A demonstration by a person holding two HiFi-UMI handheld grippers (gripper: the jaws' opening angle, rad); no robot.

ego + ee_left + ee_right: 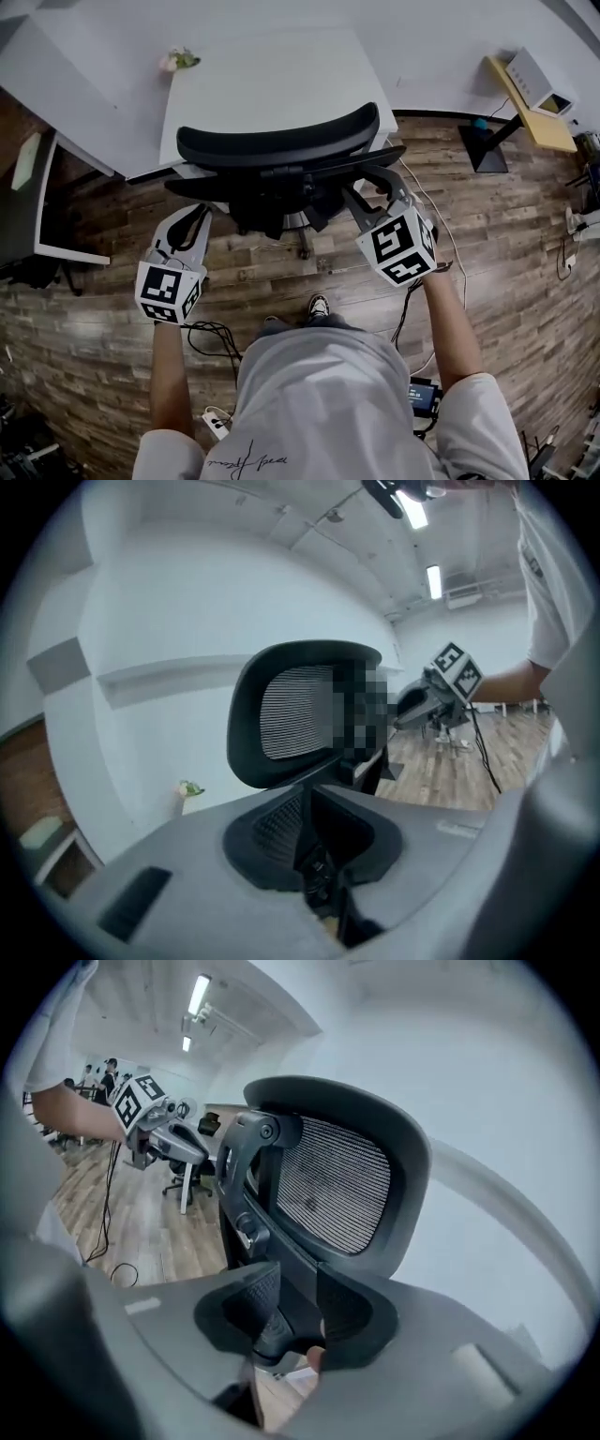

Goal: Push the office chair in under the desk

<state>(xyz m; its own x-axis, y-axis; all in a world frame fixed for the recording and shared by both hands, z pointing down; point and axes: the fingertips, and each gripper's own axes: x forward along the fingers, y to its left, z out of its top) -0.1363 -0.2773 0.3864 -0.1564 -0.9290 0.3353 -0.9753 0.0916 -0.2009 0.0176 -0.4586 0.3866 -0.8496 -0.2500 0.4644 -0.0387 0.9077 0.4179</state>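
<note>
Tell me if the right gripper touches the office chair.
Touching. The right gripper view shows the right gripper with pads pressed on a black bar of the office chair.

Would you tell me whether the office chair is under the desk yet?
Not fully: the base of the office chair sits on open floor, short of the desk.

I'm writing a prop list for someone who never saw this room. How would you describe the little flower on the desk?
Find the white desk that the black office chair faces. At its far left corner, as the head view shows it, sits a small pinkish flower with green leaves. It is the only coloured thing on that white top.
</note>
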